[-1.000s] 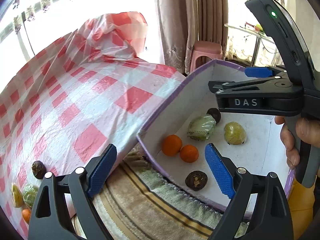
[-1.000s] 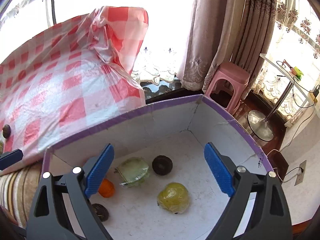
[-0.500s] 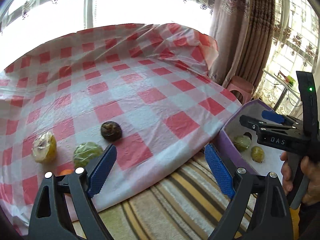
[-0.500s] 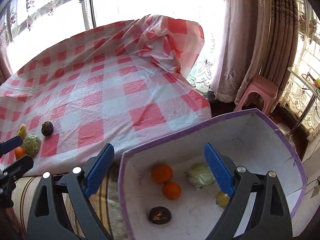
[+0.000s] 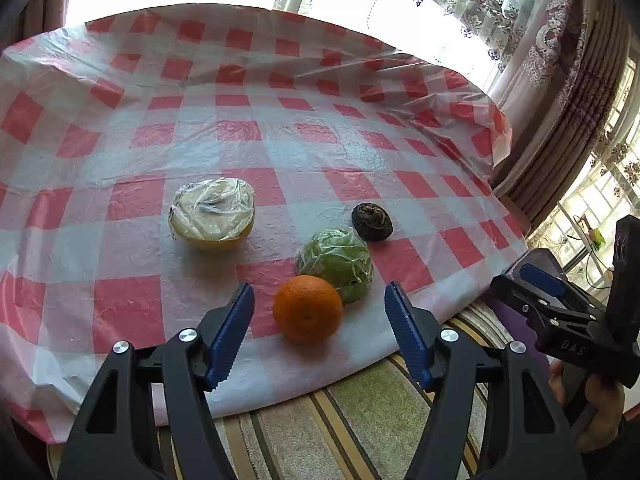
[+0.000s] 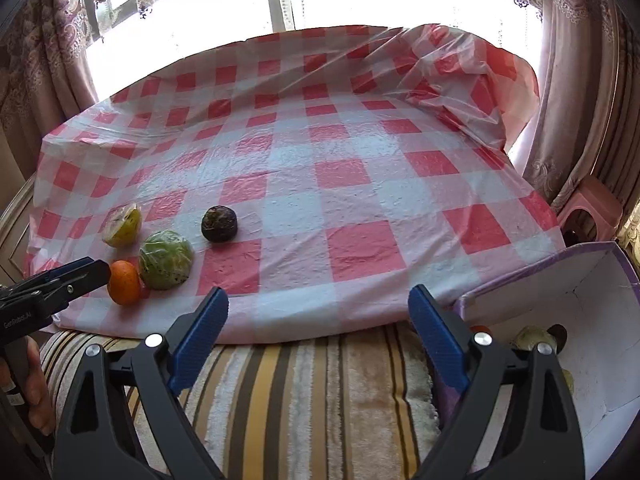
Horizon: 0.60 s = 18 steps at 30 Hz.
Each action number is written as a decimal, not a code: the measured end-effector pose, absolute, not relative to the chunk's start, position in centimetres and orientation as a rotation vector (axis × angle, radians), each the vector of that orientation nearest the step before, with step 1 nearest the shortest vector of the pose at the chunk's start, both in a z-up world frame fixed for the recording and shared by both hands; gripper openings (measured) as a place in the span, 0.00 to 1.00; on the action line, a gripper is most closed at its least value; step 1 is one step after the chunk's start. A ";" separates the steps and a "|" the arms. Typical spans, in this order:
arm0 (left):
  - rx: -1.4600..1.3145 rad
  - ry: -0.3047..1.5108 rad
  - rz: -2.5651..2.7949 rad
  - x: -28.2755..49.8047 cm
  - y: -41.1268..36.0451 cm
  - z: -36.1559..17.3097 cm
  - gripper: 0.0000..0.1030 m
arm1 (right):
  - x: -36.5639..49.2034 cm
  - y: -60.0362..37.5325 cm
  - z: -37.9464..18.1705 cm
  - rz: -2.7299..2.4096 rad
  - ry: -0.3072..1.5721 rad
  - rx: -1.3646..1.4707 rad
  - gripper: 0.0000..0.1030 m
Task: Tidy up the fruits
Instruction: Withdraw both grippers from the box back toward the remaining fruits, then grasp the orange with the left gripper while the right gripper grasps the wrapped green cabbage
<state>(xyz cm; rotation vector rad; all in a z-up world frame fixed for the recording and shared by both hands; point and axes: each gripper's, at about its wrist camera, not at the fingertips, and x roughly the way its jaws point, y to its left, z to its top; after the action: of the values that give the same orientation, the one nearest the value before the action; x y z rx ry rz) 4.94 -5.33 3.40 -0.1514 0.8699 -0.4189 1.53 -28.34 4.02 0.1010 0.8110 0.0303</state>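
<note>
An orange (image 5: 308, 307) lies on the red-checked cloth (image 5: 280, 128), between the open jaws of my left gripper (image 5: 318, 336) and just ahead of them. Behind it lie a green wrapped fruit (image 5: 335, 264), a dark wrinkled fruit (image 5: 372, 222) and a yellow wrapped fruit (image 5: 213, 214). In the right wrist view the same orange (image 6: 124, 282), green fruit (image 6: 166, 260), dark fruit (image 6: 219, 223) and yellow fruit (image 6: 123, 225) lie at the left. My right gripper (image 6: 318, 340) is open and empty over a striped towel. The purple-rimmed white box (image 6: 592, 280) at right holds several fruits.
A striped towel (image 6: 304, 392) covers the near edge between the cloth and the box. A pink stool (image 6: 592, 208) and curtains (image 6: 580, 80) stand at the right. The cloth bunches up at its far right corner (image 6: 480, 76).
My left gripper swung left from the box to the fruits on the cloth and now frames the orange. My right gripper pulled back from the box, which now sits at its right edge.
</note>
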 end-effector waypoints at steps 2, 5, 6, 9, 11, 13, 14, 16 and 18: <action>-0.154 0.896 -0.432 5.3 -5.4 2.8 0.56 | 1.8 -27.4 4.0 0.046 0.808 0.097 0.89; -0.153 0.923 -0.438 5.8 -5.7 2.1 0.50 | 2.3 -26.3 4.0 0.064 0.809 0.084 0.89; -0.152 0.929 -0.433 5.9 -5.7 1.9 0.50 | 2.5 -25.9 3.9 0.069 0.811 0.082 0.89; -0.148 0.954 -0.434 6.4 -5.8 1.4 0.49 | 3.0 -25.1 3.7 0.084 0.819 0.072 0.89; -0.146 0.966 -0.436 6.5 -5.9 1.0 0.45 | 3.3 -24.5 3.8 0.096 0.819 0.061 0.89; -0.142 0.970 -0.432 6.5 -5.9 0.8 0.40 | 3.6 -23.9 3.8 0.108 0.820 0.047 0.89; -0.143 0.969 -0.429 6.4 -5.8 0.8 0.38 | 3.7 -23.5 3.8 0.112 0.820 0.038 0.89; -0.148 0.966 -0.429 6.4 -5.7 0.8 0.38 | 4.0 -22.9 3.8 0.123 0.820 0.026 0.89; -0.146 0.953 -0.391 6.2 -5.4 0.9 0.38 | 4.2 -22.3 3.7 0.131 0.822 0.017 0.89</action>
<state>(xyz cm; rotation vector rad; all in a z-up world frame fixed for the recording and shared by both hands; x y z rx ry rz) 6.21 -5.41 0.91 -0.1456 0.9528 -0.3913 4.24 -22.35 3.72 0.0166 0.8223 0.1308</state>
